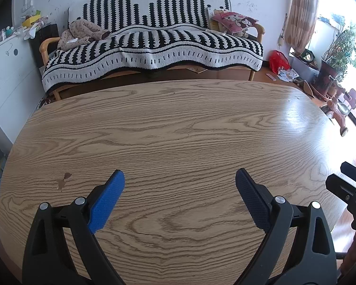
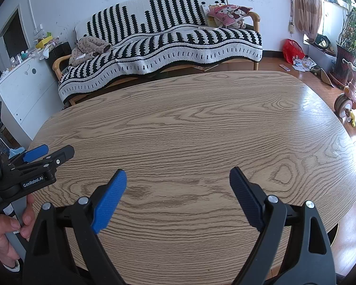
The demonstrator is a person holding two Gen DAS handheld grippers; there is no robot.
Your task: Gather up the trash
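Both grippers hover over an oval wooden table (image 1: pixel 178 123) and point down at it. My left gripper (image 1: pixel 180 174) is open, with a blue pad and a black pad spread wide and only bare wood between them. My right gripper (image 2: pixel 178 172) is open just as wide and holds nothing. From the right wrist view the left gripper (image 2: pixel 57 150) shows at the left edge, held by a hand (image 2: pixel 2 235). Loose paper scraps (image 2: pixel 303 63) lie on the floor beside a red plastic bag (image 2: pixel 293 49), far beyond the table. A small brown mark (image 1: pixel 64 180) is on the wood.
A sofa under a black-and-white blanket (image 1: pixel 154 45) stands behind the table, with clothing and a pink cushion (image 1: pixel 235 21) on it. At the left is a cluttered white cabinet (image 2: pixel 23 87). To the right are a pink tricycle (image 2: pixel 353 104), potted plants (image 1: pixel 339 54) and a curtain.
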